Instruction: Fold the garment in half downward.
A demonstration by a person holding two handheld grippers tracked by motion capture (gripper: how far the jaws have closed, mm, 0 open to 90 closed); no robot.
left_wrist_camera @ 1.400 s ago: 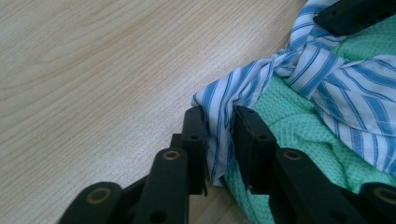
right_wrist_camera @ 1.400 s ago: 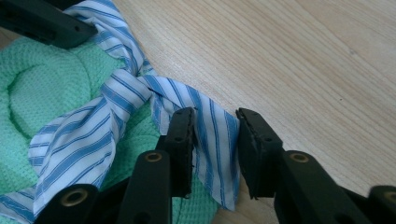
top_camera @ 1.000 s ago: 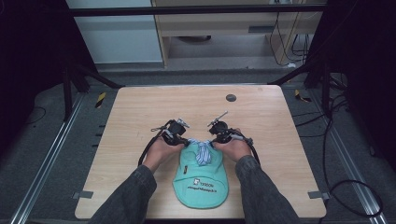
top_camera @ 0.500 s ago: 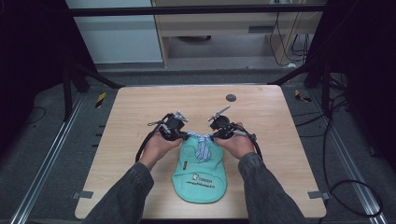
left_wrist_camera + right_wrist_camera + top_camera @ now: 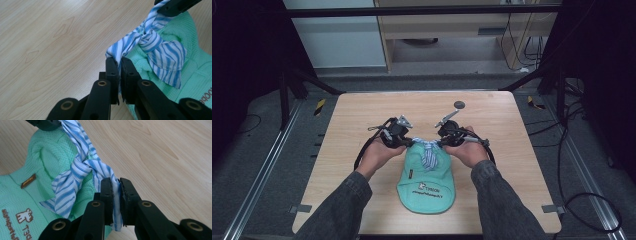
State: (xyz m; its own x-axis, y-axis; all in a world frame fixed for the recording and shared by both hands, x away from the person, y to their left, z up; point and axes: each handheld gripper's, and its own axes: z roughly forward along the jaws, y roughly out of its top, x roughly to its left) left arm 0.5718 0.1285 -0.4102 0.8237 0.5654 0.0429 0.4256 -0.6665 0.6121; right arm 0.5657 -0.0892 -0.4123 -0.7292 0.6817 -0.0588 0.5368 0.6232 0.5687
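Both hands have come up and slightly toward the far edge since the earlier high-view frames, drawing the top of the green bib off the wood. Seen from the high view, the left gripper point(image 5: 408, 141) and right gripper point(image 5: 439, 142) sit just left and right of centre, each pinching one end of the striped tie point(image 5: 428, 152), while the green bib point(image 5: 426, 180) hangs and trails down toward the lower middle of the table point(image 5: 362, 115). From the left gripper view, the two black jaws at bottom centre press together on a tie end, the knot point(image 5: 150, 37) in the upper right over the bib. From the right gripper view, the jaws at bottom centre clamp the other end, with the bib's brown label point(image 5: 28, 180) at left.
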